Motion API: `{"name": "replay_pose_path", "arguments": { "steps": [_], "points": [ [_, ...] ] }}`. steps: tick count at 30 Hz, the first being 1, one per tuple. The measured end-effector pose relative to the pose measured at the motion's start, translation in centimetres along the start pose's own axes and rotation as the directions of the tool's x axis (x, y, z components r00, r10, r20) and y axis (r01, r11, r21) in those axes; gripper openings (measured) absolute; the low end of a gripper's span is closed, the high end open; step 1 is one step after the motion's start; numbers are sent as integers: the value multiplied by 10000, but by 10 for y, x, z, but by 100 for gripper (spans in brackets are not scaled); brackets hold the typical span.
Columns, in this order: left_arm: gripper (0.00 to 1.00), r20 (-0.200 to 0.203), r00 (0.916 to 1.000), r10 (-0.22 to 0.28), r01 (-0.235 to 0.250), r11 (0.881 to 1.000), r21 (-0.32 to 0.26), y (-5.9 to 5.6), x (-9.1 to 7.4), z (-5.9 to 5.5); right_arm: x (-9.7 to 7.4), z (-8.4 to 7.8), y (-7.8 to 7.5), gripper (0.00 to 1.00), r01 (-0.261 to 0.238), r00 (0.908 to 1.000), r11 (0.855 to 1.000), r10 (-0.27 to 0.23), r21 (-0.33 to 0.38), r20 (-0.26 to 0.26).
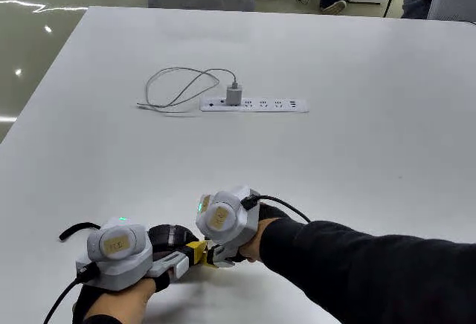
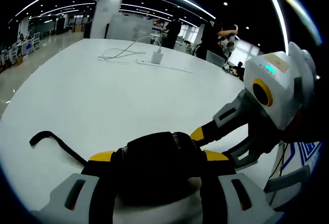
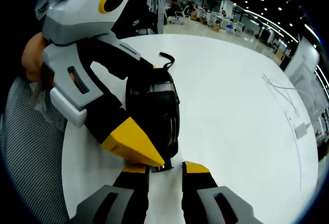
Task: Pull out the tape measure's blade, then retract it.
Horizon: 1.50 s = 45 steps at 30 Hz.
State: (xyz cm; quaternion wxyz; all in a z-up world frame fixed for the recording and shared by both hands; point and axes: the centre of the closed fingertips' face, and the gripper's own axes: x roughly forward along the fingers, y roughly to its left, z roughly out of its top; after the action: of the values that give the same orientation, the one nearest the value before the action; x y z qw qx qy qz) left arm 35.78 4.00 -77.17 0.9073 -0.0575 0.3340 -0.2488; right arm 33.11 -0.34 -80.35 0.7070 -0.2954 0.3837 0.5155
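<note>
Up close, I'm clamping the tape measure (image 2: 160, 175) in my left gripper (image 2: 158, 157). The black case is sitting right between the two yellow-tipped jaws and filling the gap. It's blocking so much of the left gripper view that I'm not making out any markings on it, and its lower edge is getting cut off by the jaw bodies. Its black wrist strap (image 2: 51, 140) is trailing off to the left, lying flat on the white table (image 2: 118, 95).

My right gripper (image 3: 166, 168) is sitting just in front of the case's lower corner, jaws only a narrow gap apart with bare table showing between them. A small dark tab (image 3: 160, 167) at the case's bottom edge is poking in by the left-hand tip. It's too tiny for me to say whether it's the blade's hook, or whether either jaw is touching it. One yellow tip of the left gripper is crossing in front of the case there and hiding that side.

From the head view, both grippers are crowding together at the near edge, and my sleeve is covering the bottom right corner.

Farther out, well apart from all that, a white power strip (image 1: 254, 105) is lying mid-table with a charger (image 1: 233, 94) plugged in and its cable (image 1: 181, 86) looping off to the left.
</note>
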Motion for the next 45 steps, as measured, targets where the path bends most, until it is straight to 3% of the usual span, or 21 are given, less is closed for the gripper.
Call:
{"name": "replay_pose_path", "arguments": {
  "steps": [2, 3, 12, 13, 15, 17, 22, 25, 27, 30, 31, 32, 33, 34, 35, 36, 41, 45],
  "points": [
    [62, 141, 9997, -180, 177, 9996, 219, 0, -2, 5, -3, 2, 3, 22, -46, 9996, 9996, 37, 289, 292],
    [61, 181, 9995, -242, 237, 9994, 270, 0, -5, 9, -4, 8, 6, 23, -104, 9973, 9974, 52, 706, 729],
    [74, 381, 9982, -463, 412, 9913, 1254, 12, -14, 29, -29, 5, 15, 31, 413, 9912, 9948, -525, 928, 1212],
    [75, 675, 9958, -615, 508, 9874, 1496, 14, -17, 34, -34, 1, 16, 31, 497, 9905, 9939, -617, 984, 1225],
    [72, 332, 9940, -1044, 978, 9821, 1610, 13, -22, 29, -40, -2, 17, 30, 487, 9883, 9860, -707, 1597, 1349],
    [76, 304, 9922, -1209, 1136, 9773, 1790, 18, -26, 26, -49, -1, 18, 32, 408, 9833, 9736, -790, 2247, 1638],
    [89, 293, 9899, -1387, 1304, 9722, 1943, 33, -40, 26, -71, -10, 16, 34, 846, 9765, 9735, -1234, 2125, 1764],
    [98, 366, 9889, -1439, 1330, 9681, 2123, 42, -50, 26, -82, -21, 14, 36, 1024, 9726, 9660, -1473, 2376, 1797],
    [99, 350, 9875, -1538, 1421, 9638, 2254, 46, -56, 26, -89, -31, 12, 37, 1150, 9710, 9601, -1627, 2548, 1750],
    [99, 348, 9843, -1728, 1582, 9532, 2575, 52, -67, 27, -101, -46, 10, 39, 1469, 9643, 9494, -2000, 2777, 1737],
    [99, 390, 9771, -2092, 1908, 9426, 2742, 50, -72, 27, -106, -52, 10, 40, 1575, 9613, 9450, -2132, 2867, 1745],
    [99, 346, 9685, -2467, 2269, 9309, 2863, 46, -75, 26, -110, -56, 10, 41, 1624, 9598, 9416, -2201, 2951, 1741],
    [99, 336, 9635, -2655, 2355, 9010, 3644, 47, -80, 26, -115, -63, 11, 42, 1681, 9583, 9369, -2282, 3066, 1722],
    [99, 375, 9650, -2596, 2228, 8870, 4045, 49, -83, 26, -118, -67, 12, 44, 1723, 9570, 9352, -2333, 3094, 1722],
    [99, 153, 9652, -2611, 2292, 8724, 4317, 49, -85, 23, -121, -71, 13, 45, 1779, 9566, 9342, -2379, 3092, 1684],
    [99, -173, 9668, -2549, 2366, 8676, 4374, 51, -87, 18, -126, -78, 14, 47, 1881, 9563, 9329, -2452, 3070, 1593],
    [99, -428, 9701, -2388, 2303, 8514, 4713, 63, -91, 13, -141, -108, 15, 47, 2204, 9490, 9166, -2806, 3337, 1438],
    [99, -423, 9720, -2310, 2241, 8581, 4620, 71, -93, 17, -147, -129, 15, 52, 2257, 9458, 8965, -2954, 3812, 1350]
  ]
}}
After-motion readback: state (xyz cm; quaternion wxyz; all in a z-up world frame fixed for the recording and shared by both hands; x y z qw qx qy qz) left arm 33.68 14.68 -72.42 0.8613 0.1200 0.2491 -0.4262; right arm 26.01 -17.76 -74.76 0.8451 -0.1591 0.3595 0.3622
